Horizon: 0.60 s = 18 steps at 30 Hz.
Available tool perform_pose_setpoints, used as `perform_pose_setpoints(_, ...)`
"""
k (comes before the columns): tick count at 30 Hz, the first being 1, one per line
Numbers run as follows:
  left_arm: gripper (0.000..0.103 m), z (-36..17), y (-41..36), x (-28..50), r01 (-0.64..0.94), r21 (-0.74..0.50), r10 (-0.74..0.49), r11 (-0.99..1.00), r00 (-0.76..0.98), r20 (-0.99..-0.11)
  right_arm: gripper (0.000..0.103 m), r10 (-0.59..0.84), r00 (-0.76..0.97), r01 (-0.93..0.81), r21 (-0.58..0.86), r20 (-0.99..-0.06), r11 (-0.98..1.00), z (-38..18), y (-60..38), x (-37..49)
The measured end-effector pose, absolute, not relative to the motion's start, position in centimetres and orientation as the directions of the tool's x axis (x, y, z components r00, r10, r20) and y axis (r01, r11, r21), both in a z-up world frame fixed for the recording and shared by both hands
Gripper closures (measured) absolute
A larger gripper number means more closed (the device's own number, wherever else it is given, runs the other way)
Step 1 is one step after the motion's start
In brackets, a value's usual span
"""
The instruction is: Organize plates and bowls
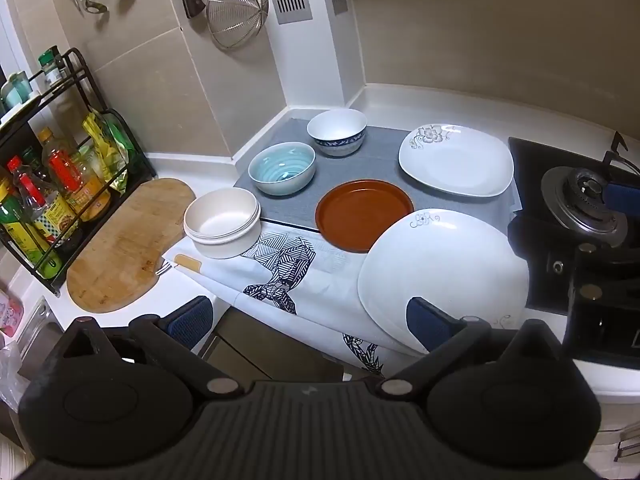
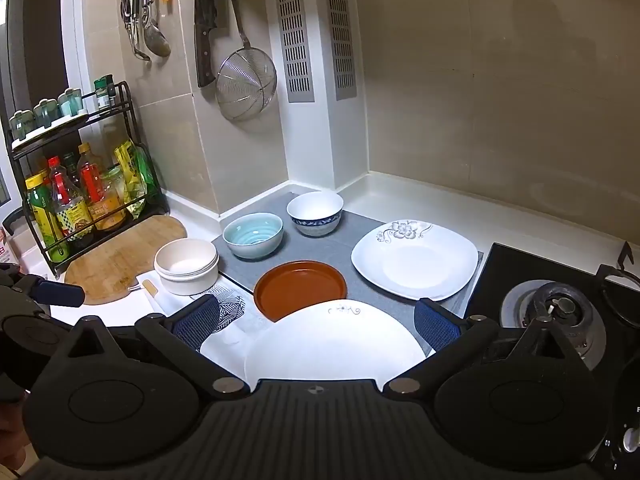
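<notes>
Plates & bowls spread on tabletop, both claws wide open

Plates & bowls sit in a loose cluster at the corner of the white tabletop [image 1: 420, 96], mostly on a grey mat [image 1: 376, 160]. At the back, nearest the wall corner: blue-patterned white bowl [image 1: 337, 131], upright. Just beside it, toward the front-left: light-blue ribbed bowl [image 1: 281, 168]. Further front-left: cream bowls [image 1: 221, 222], nested in a stack, resting on a white cloth w/ black geometric print [image 1: 280, 268]. Right side of the mat: square white plate w/ flower motif [image 1: 456, 160]. In front of it: round brown plate [image 1: 364, 214], its near-right edge hidden under a large white plate [image 1: 444, 276] that lies at the front edge of the tabletop, partly over the printed cloth.

Left claw [image 1: 310, 322] hangs above the front edge, jaws spread wide, nothing between them; its right blue pad overlaps the large white plate in view, contact can't be told. Right claw [image 2: 316, 326] is also spread wide, pointing down over the same large white plate, which fills the gap between its pads w/o either pad pressing on it.

Left of the dishes: wooden cutting board [image 1: 128, 244] flat on the tabletop, then a black wire rack [image 1: 60, 184] w/ sauce bottles. On the wall: cleaver [image 2: 206, 28], wire skimmer [image 2: 246, 84], ladles [image 2: 146, 20]. Right: black gas hob [image 1: 584, 208] w/ burner.
</notes>
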<state>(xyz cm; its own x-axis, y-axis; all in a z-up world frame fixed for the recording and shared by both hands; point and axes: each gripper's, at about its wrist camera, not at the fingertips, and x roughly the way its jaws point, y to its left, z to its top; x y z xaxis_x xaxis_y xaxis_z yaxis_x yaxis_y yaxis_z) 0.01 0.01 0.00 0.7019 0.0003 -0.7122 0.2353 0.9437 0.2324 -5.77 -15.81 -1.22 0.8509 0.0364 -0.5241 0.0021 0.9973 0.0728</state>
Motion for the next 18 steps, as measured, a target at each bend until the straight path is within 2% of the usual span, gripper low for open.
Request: perform_pose_setpoints(18, 0.000, 0.8, 0.3, 0.3, 0.240, 0.222, -0.009, 0.945, 0.698, -0.716, 0.000, 0.036, 0.852, 0.001, 0.069, -0.523, 0.998, -1.4, -15.6, -5.6)
